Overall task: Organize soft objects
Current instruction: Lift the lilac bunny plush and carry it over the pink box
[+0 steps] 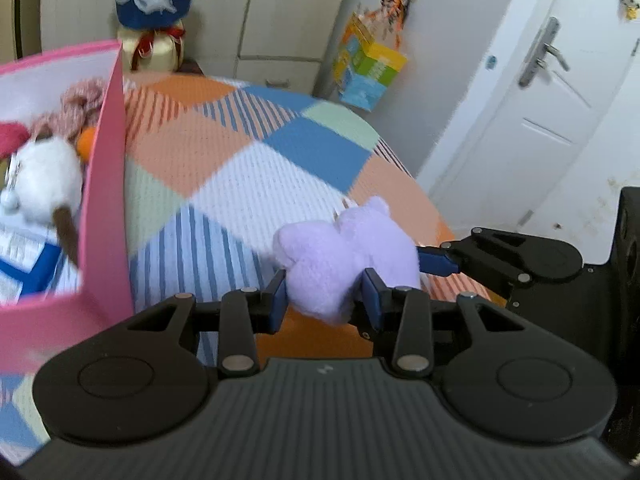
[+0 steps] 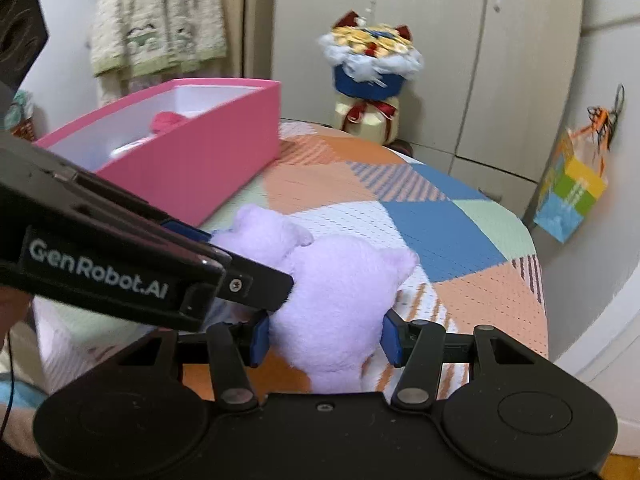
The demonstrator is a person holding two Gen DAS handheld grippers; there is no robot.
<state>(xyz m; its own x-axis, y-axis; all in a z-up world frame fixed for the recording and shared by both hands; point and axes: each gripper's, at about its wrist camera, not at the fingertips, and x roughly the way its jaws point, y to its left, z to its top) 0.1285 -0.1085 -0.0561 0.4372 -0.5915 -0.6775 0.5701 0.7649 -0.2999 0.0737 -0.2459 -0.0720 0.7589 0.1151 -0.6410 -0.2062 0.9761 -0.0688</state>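
Observation:
A lilac plush toy (image 1: pixel 340 260) is held over the patchwork bedspread (image 1: pixel 240 168). My left gripper (image 1: pixel 325 300) is shut on its lower end. My right gripper (image 2: pixel 325 338) is shut on its round body (image 2: pixel 332 300), and it shows at the right of the left wrist view (image 1: pixel 440 262). The left gripper crosses the right wrist view from the left (image 2: pixel 240 264). A pink box (image 1: pixel 106 200) stands to the left and holds a white plush (image 1: pixel 48 176), a pink knitted item (image 1: pixel 80 108) and a red soft thing (image 1: pixel 12 136). The box also shows in the right wrist view (image 2: pixel 200 160).
A blue-and-cream candy bouquet (image 2: pixel 370 76) stands behind the bed near the wardrobe (image 2: pixel 460 60). A colourful gift bag (image 1: pixel 368 68) hangs on the wall. A white door (image 1: pixel 540 100) is at the right. The bed's edge (image 2: pixel 540 280) curves close on the right.

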